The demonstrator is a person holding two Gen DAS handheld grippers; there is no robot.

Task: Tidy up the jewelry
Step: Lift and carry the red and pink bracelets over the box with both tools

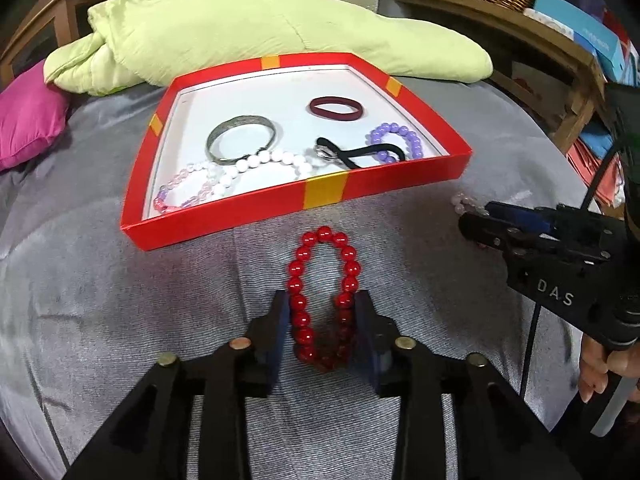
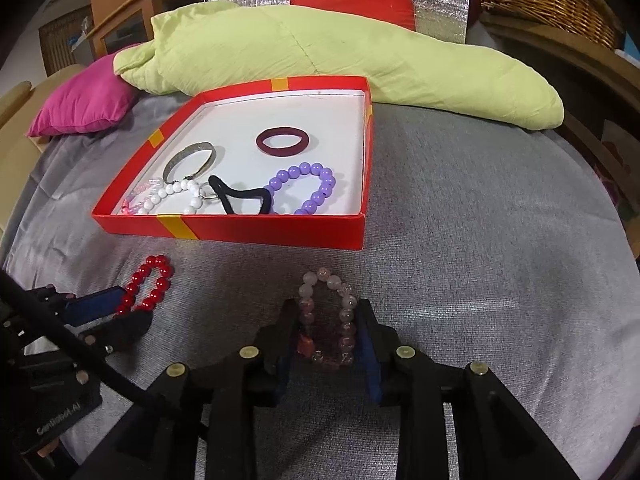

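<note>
Left gripper (image 1: pixel 323 320) straddles red bead bracelet (image 1: pixel 322 300), lower centre, pads beside beads (contact unclear) | right gripper (image 2: pixel 325 328) likewise around pink bracelet (image 2: pixel 327 320) | light, floppy, slippery; pinch across strand.

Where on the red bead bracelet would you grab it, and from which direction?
Across its two long sides near the near end, coming down from above and in front. The red bead bracelet lies flat on the grey cloth as a narrow loop, so the left gripper straddles both strands at once.
</note>
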